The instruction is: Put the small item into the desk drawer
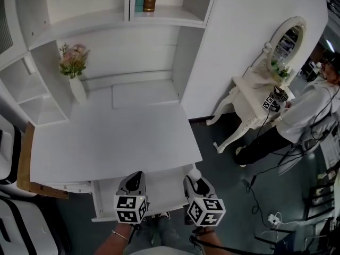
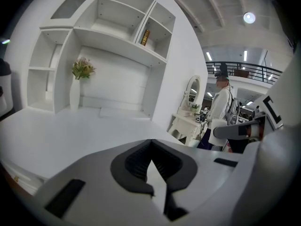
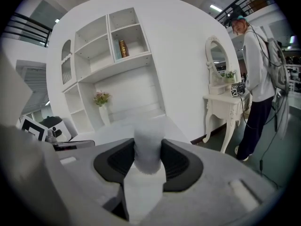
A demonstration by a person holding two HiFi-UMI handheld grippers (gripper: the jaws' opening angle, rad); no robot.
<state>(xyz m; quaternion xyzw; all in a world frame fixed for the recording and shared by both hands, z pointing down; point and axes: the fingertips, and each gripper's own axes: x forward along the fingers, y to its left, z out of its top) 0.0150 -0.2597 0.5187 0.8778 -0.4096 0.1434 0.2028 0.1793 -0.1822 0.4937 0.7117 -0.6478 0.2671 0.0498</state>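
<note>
the small item (image 3: 148,150), a pale fuzzy lump, sat pinched between the jaws of the right gripper (image 3: 148,160), its soft top bulging above the pads. in the head view it showed as a white tuft (image 1: 194,173) at that claw's tip (image 1: 197,186), just at the near right corner of the desk (image 1: 106,142) and above what looked like the pulled-out drawer (image 1: 106,198). the left gripper (image 2: 151,147) was clenched on nothing, its jaw tips meeting, and it hung beside the right one over the same drawer (image 1: 133,184).

the likeliest slip was a release too near the drawer's right edge: the item sat close to that side, so it could have landed on the rim or dropped to the dark floor. being fluffy, it might also have clung to a pad when the jaws parted and come away with the claw. how deep the drawer was could not be told, so a release from high up risked a bounce out. the idle left gripper sat near enough to be knocked if the right one swung inward. the vase of flowers (image 1: 74,73) stood well apart at the back.
</note>
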